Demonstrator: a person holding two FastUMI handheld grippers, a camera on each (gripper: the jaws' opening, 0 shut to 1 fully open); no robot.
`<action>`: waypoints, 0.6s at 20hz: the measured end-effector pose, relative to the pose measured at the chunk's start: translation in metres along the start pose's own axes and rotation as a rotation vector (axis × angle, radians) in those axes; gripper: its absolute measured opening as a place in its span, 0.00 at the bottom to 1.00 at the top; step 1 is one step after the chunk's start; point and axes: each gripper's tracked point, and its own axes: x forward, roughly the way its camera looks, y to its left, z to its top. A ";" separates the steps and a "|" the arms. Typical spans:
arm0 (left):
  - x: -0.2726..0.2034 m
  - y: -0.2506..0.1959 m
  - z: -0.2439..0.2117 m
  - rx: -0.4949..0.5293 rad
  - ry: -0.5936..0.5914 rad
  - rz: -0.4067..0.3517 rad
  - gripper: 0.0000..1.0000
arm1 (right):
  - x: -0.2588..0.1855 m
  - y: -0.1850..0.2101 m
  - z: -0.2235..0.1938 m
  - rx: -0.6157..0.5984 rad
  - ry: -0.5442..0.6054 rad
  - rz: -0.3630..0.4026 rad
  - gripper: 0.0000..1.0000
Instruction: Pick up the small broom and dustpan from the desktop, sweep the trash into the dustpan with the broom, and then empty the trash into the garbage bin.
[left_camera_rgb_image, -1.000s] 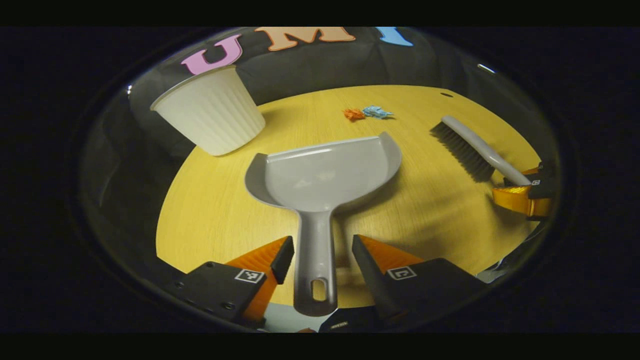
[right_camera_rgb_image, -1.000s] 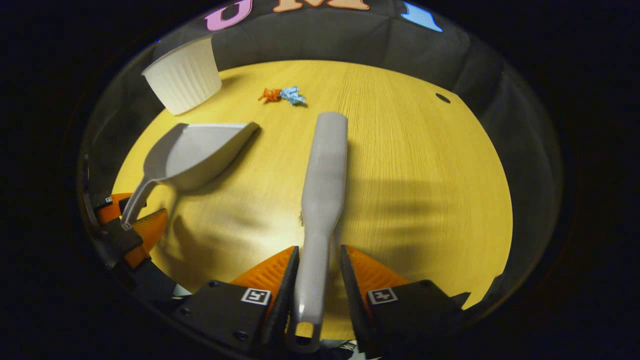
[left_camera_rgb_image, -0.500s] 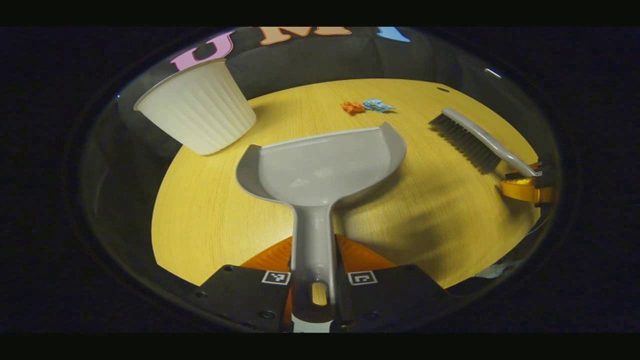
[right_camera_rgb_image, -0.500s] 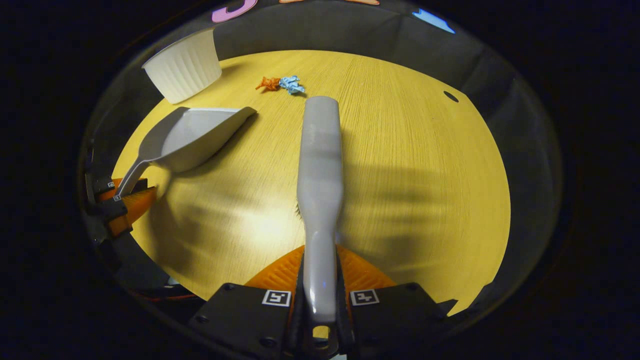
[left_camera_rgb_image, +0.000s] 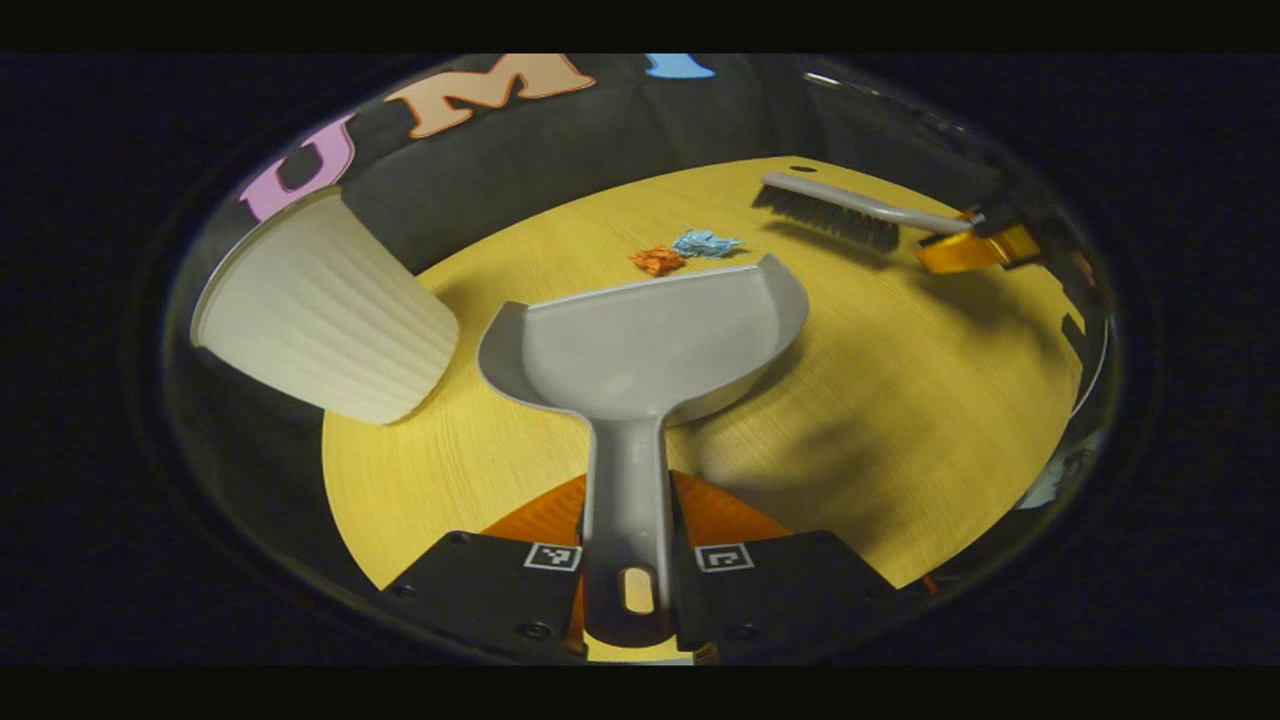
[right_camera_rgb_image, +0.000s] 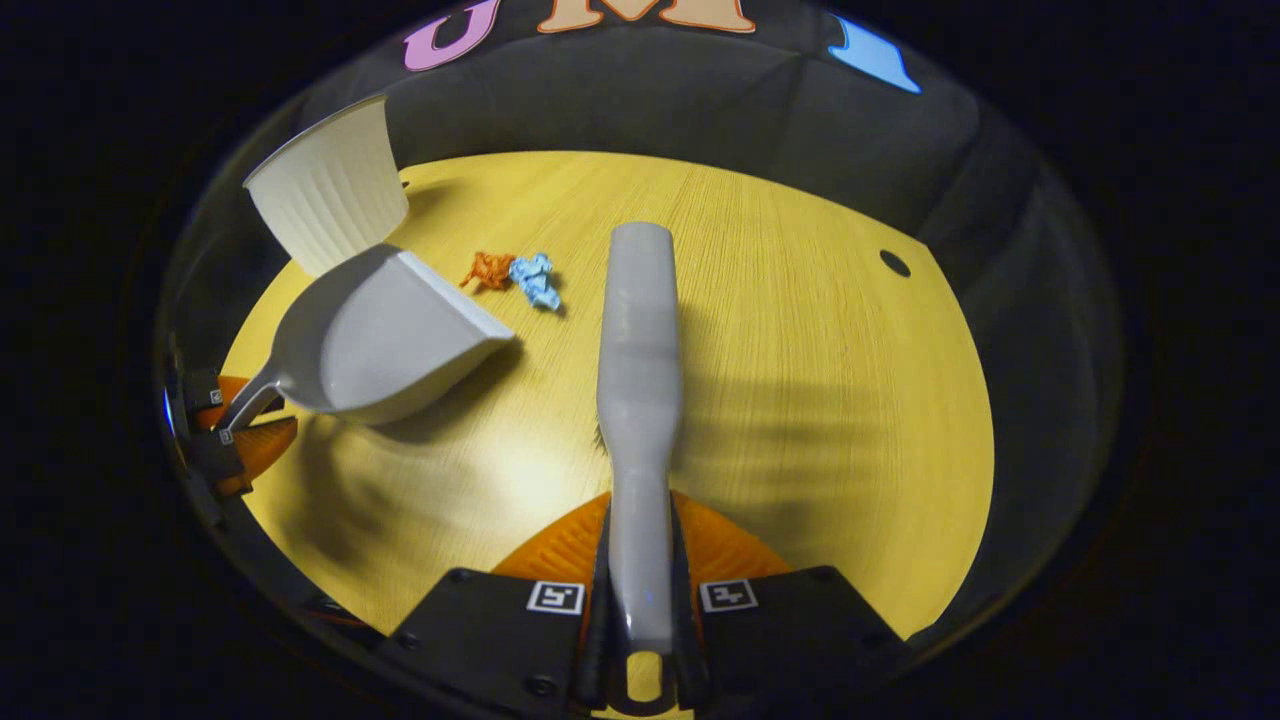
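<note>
The grey dustpan (left_camera_rgb_image: 640, 340) holds nothing; its open mouth faces the orange paper scrap (left_camera_rgb_image: 657, 260) and blue paper scrap (left_camera_rgb_image: 705, 243) just beyond it, handle clenched in the left tool (left_camera_rgb_image: 627, 545). The white ribbed garbage bin (left_camera_rgb_image: 315, 315) stands beside the dustpan on the table (left_camera_rgb_image: 900, 400). The right tool (right_camera_rgb_image: 640, 590) grips the broom (right_camera_rgb_image: 640, 330), its long axis running away from the tool, to the scraps' right.

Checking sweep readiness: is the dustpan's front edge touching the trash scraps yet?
Apart. The right gripper view shows bare desktop between the dustpan and the orange scrap and blue scrap; the left gripper view shows them just beyond its lip.
</note>
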 end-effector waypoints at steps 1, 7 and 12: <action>-0.001 0.000 -0.002 0.020 0.004 -0.013 0.27 | 0.007 -0.002 0.011 -0.021 0.017 0.000 0.28; 0.022 0.007 -0.007 0.100 0.026 -0.061 0.27 | 0.041 0.005 0.065 -0.157 0.084 0.013 0.28; 0.026 0.010 -0.008 0.171 0.031 -0.092 0.27 | 0.041 0.023 0.086 -0.391 0.110 0.044 0.28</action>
